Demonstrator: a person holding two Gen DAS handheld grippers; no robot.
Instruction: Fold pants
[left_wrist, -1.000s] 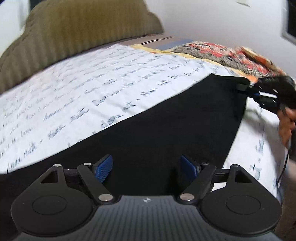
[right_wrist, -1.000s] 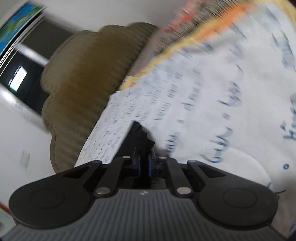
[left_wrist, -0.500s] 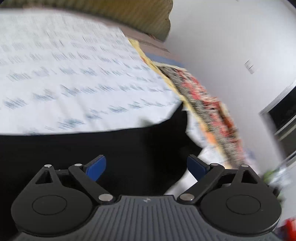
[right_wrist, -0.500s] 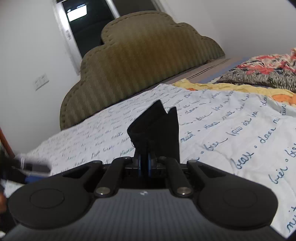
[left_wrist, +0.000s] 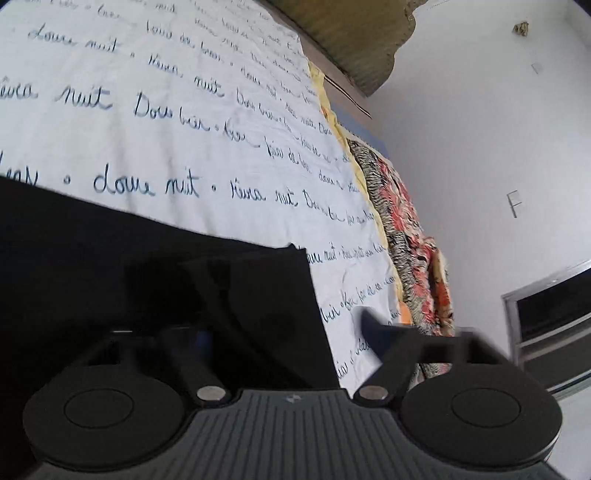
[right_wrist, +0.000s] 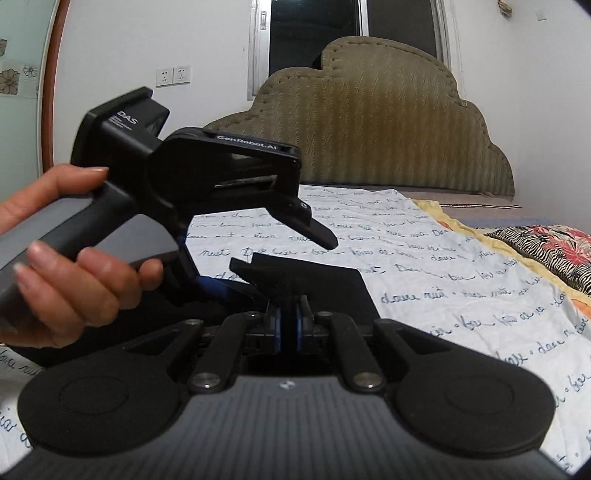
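Bringing the pants (right_wrist: 314, 284) corner across, your right gripper (right_wrist: 287, 328) has landed beside your left gripper (right_wrist: 258, 240). Right jaws pinch the cloth; left jaws spread wide, ready to grab it on the bed sheet (left_wrist: 184, 110).

Beyond the black pants (right_wrist: 314, 284), the white sheet (right_wrist: 443, 280) lies flat up to the headboard (right_wrist: 369, 125). On the right side of the pants it reaches the patterned blanket (right_wrist: 546, 247). Left of the pants, the left gripper (right_wrist: 284, 251) and the hand (right_wrist: 70, 258) holding it block the way.
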